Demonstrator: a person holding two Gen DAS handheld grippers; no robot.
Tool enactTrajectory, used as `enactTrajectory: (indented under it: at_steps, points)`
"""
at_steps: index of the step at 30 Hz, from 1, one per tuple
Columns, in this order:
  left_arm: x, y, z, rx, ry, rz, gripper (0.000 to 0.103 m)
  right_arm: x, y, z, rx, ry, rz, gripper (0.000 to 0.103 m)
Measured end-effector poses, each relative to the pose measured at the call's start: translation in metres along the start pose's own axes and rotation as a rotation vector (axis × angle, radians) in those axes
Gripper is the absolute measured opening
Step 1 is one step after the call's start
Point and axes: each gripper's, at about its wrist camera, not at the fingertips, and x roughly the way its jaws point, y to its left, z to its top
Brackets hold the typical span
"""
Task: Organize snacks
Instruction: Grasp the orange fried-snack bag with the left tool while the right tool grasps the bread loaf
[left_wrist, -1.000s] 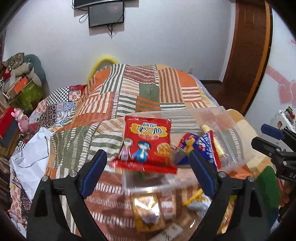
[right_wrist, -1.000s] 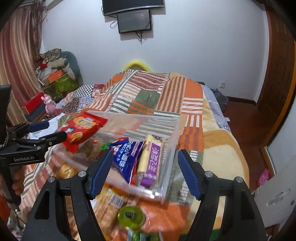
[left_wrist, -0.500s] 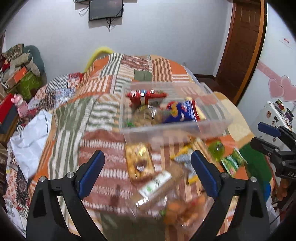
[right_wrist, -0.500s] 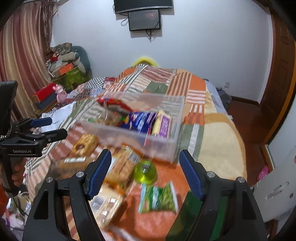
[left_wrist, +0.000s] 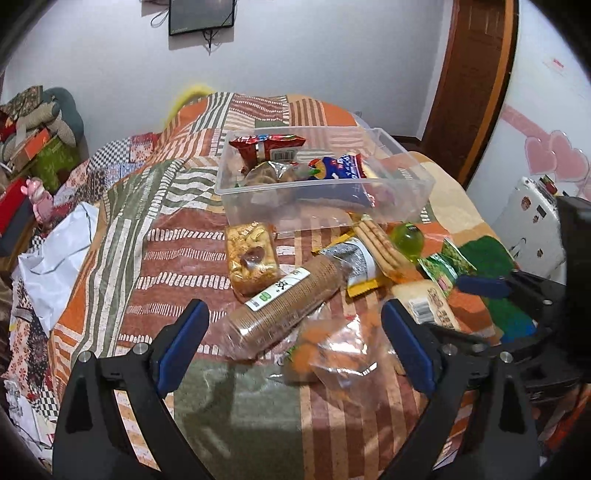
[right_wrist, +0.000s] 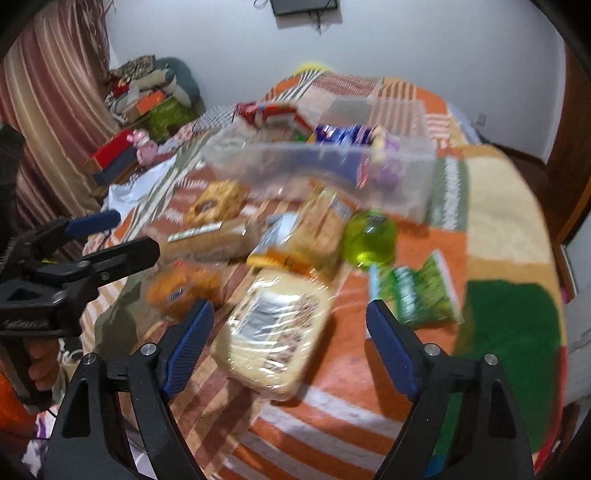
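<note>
A clear plastic bin on the bed holds a red snack bag, a blue bag and other packets; it also shows in the right wrist view. Loose snacks lie in front of it: a round cracker sleeve, a yellow cracker pack, an orange snack bag, a green jelly cup, a green packet and a pale cake pack. My left gripper is open and empty above the sleeve and orange bag. My right gripper is open and empty over the cake pack.
The bed has a striped patchwork quilt. White cloth and clutter lie off its left side. A wooden door and a white appliance stand at the right. The right wrist view is motion-blurred.
Both grippers have pulled back from the bin and dropped toward the loose snacks in front. The red bag that was at the bin's rim now lies inside it.
</note>
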Motion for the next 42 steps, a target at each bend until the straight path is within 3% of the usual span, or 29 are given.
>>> enactTrajectory:
  at_steps: [7, 9, 11, 14, 27, 29, 31, 33, 36, 37, 42]
  points:
    - [0.003, -0.009, -0.006, 0.005, 0.028, -0.043, 0.095, 0.018, 0.005, -0.010, -0.008, 0.050, -0.002, 0.081]
    - [0.005, -0.013, -0.008, 0.016, 0.035, -0.052, 0.095, 0.016, 0.002, -0.013, 0.003, 0.051, 0.022, 0.073]
    - [0.008, -0.018, -0.010, 0.028, 0.044, -0.066, 0.095, 0.012, -0.003, -0.016, -0.008, 0.047, 0.028, 0.059]
    - [0.017, -0.023, -0.013, 0.043, 0.063, -0.060, 0.095, 0.003, -0.011, -0.023, -0.015, 0.037, 0.004, 0.052]
    - [0.061, -0.022, -0.029, 0.007, 0.138, 0.005, 0.095, 0.000, -0.023, -0.024, 0.024, 0.048, 0.003, 0.055]
    - [0.062, -0.023, -0.030, 0.009, 0.130, 0.010, 0.090, 0.002, -0.023, -0.022, 0.027, 0.047, 0.003, 0.055]
    - [0.063, -0.026, -0.032, 0.030, 0.123, 0.023, 0.073, 0.002, -0.024, -0.023, 0.034, 0.046, 0.007, 0.054]
    - [0.062, -0.028, -0.034, 0.046, 0.106, 0.041, 0.063, 0.001, -0.025, -0.023, 0.033, 0.042, 0.010, 0.053]
    - [0.058, -0.026, -0.034, 0.045, 0.097, 0.026, 0.060, -0.001, -0.024, -0.025, 0.028, 0.036, 0.010, 0.052]
    - [0.057, -0.026, -0.034, 0.046, 0.092, 0.018, 0.054, -0.002, -0.024, -0.025, 0.025, 0.034, 0.011, 0.052]
    - [0.041, -0.025, -0.031, 0.056, 0.054, 0.000, 0.052, -0.012, -0.023, -0.024, 0.019, 0.008, 0.009, 0.052]
